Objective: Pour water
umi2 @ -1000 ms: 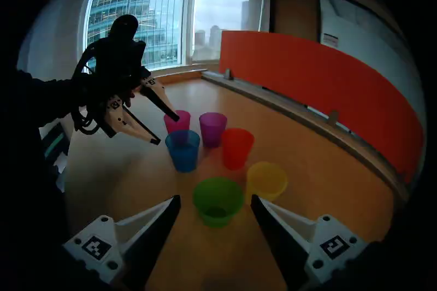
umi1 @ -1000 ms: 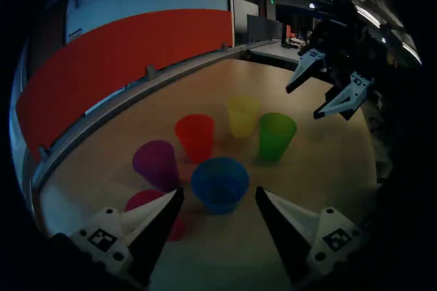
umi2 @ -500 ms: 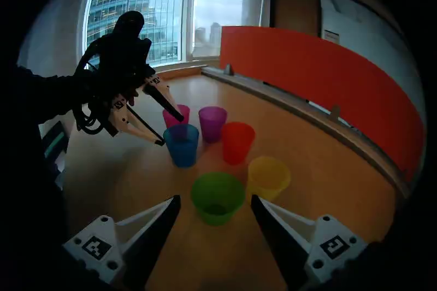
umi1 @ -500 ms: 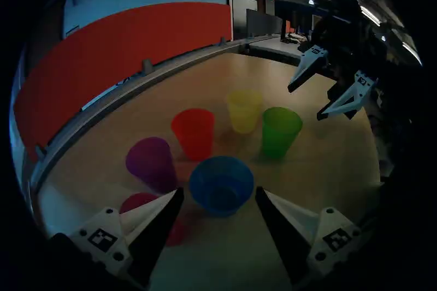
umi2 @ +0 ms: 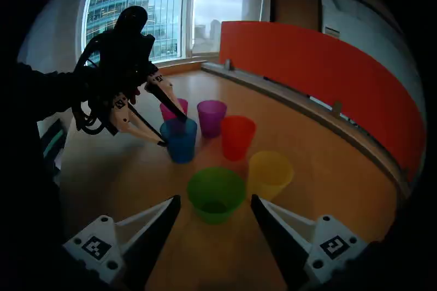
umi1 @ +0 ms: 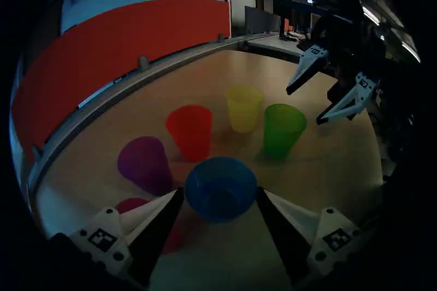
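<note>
Now my left gripper (umi1: 218, 190), jaws wide, straddles the blue cup (umi1: 220, 198) on the bench (umi1: 328, 154), not clamping it; my right gripper (umi2: 214, 199), jaws equally wide and empty, faces the green cup (umi2: 216, 188) just ahead.

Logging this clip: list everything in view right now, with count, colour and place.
Blue cup: one, blue, flanked by the open left gripper.
Green cup: one, green, just ahead of the open right gripper.
Yellow cup: one, yellow, beside the green cup.
Red cup: one, orange-red, mid-cluster.
Purple cup: one, purple, beside the red cup.
Pink cup: one, pink, next to the purple cup.
Table: one, wood-coloured, under the cups.
Partition: one, red, along the table's edge.
Left gripper: one, white-black.
Right gripper: one, white-black.
</note>
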Demonstrator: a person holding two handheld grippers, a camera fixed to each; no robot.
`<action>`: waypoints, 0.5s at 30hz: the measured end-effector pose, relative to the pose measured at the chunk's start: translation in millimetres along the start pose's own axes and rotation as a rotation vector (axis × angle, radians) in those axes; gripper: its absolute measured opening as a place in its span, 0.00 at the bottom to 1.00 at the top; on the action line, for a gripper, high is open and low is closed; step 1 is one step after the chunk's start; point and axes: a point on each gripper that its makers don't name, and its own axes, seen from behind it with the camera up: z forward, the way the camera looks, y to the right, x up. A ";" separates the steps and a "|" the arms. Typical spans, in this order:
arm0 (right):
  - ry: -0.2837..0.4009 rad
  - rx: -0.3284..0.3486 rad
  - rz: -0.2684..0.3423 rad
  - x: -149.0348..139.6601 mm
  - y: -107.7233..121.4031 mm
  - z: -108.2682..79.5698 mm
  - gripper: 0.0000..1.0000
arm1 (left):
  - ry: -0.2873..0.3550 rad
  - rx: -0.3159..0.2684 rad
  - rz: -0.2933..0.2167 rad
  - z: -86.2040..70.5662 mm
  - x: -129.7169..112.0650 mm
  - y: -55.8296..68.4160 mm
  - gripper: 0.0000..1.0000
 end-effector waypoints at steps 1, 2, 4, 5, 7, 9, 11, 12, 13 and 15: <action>-0.001 0.000 0.001 -0.5 0.3 0.8 1.00 | 0.000 0.000 0.000 1.3 0.0 -0.2 0.98; -0.002 0.001 0.002 -1.0 0.6 1.6 1.00 | 0.000 -0.001 0.000 2.5 0.0 -0.3 0.98; -0.002 0.001 0.004 -1.7 1.2 3.1 1.00 | 0.001 -0.001 -0.001 4.9 0.7 -0.4 0.98; -0.002 0.001 0.004 -1.9 1.5 3.7 1.00 | 0.002 -0.002 0.000 6.0 1.2 -0.4 0.98; -0.002 0.002 0.007 -2.2 2.1 4.6 1.00 | 0.002 -0.004 0.000 8.2 1.8 0.0 0.98; -0.002 0.003 0.009 -2.3 2.7 5.3 1.00 | 0.001 -0.007 0.001 10.5 1.8 0.6 0.98; -0.002 0.002 0.010 -2.3 3.4 5.4 1.00 | -0.002 -0.008 0.001 12.2 1.0 0.7 0.98; -0.003 0.002 0.010 -2.4 3.9 5.4 1.00 | -0.003 -0.008 0.001 13.1 0.6 0.7 0.98; -0.003 0.001 0.010 -2.6 4.3 5.4 1.00 | -0.003 -0.008 0.001 13.5 0.6 0.4 0.98; -0.003 0.000 0.010 -3.0 5.3 5.4 1.00 | -0.003 -0.006 0.000 14.3 0.5 -0.3 0.98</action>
